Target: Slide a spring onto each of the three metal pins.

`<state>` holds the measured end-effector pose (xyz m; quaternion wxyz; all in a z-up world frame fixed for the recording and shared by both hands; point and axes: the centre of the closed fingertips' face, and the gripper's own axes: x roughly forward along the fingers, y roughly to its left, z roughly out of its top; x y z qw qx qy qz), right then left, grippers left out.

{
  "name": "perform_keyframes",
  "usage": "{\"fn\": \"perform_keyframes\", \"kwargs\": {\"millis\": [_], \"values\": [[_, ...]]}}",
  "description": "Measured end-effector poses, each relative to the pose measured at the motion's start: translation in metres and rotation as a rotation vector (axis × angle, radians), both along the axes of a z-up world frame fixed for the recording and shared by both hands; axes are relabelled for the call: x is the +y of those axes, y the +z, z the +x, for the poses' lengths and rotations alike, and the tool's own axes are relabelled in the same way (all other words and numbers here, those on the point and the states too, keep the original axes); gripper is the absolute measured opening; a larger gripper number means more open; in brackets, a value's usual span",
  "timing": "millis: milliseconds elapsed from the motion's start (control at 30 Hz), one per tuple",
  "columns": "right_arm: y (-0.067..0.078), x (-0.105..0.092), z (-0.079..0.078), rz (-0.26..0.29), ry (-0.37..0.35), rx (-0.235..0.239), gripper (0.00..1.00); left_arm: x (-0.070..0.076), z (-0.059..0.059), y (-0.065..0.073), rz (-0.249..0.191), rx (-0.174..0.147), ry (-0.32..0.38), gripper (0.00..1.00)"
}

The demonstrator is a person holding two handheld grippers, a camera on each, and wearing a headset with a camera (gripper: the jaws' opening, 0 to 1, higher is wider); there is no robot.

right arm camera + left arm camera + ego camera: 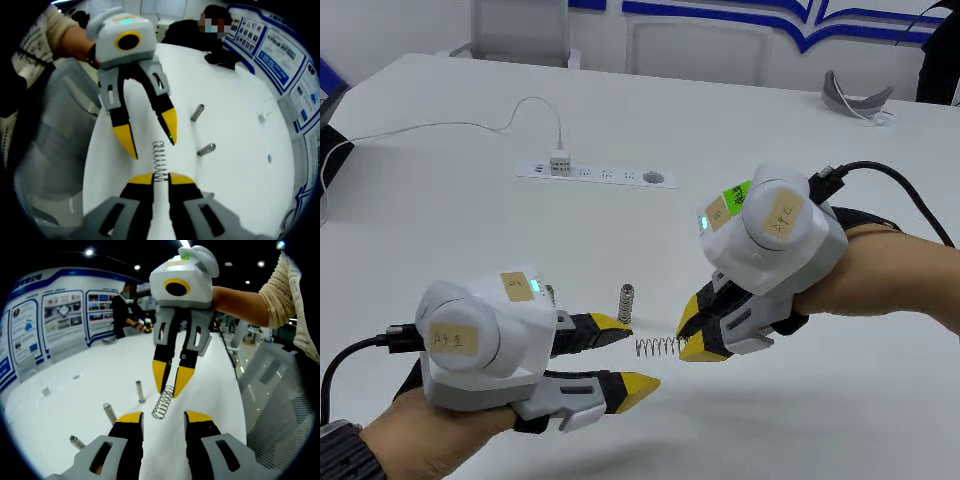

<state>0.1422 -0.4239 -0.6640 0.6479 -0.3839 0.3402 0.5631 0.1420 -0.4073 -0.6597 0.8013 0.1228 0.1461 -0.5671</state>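
The right gripper (688, 340) has its jaws clamped on one end of a spring (658, 346), held close to the counter (470, 200). The left gripper (638, 358) has its jaws apart and empty, facing the spring's free end. The near pin (76, 442) and middle pin (109, 413) appear to carry springs already. The far pin (140, 391) stands bare, so one fitting remains.

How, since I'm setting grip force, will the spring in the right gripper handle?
Probably light: the right gripper holds the spring by one end alone. Its open, thin coils likely flex sideways if pushed. Released on the table, it might roll.
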Motion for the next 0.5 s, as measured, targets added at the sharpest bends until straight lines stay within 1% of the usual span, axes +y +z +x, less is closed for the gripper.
{"fn": "perform_keyframes", "kwargs": {"millis": [167,433,500], "values": [[0.0011,0.0039,-0.0029,0.000,0.023,-0.001,0.12,-0.0026,-0.0028,0.0010,0.007,-0.021,-0.020,0.24],[0.0032,0.0074,-0.0088,-0.007,0.056,0.002,0.12,-0.0023,-0.0036,0.0007,0.018,-0.044,-0.031,0.14],[0.0044,0.0079,-0.0096,-0.009,0.062,-0.001,0.12,-0.0022,-0.0038,0.0004,0.021,-0.045,-0.032,0.13]]}}
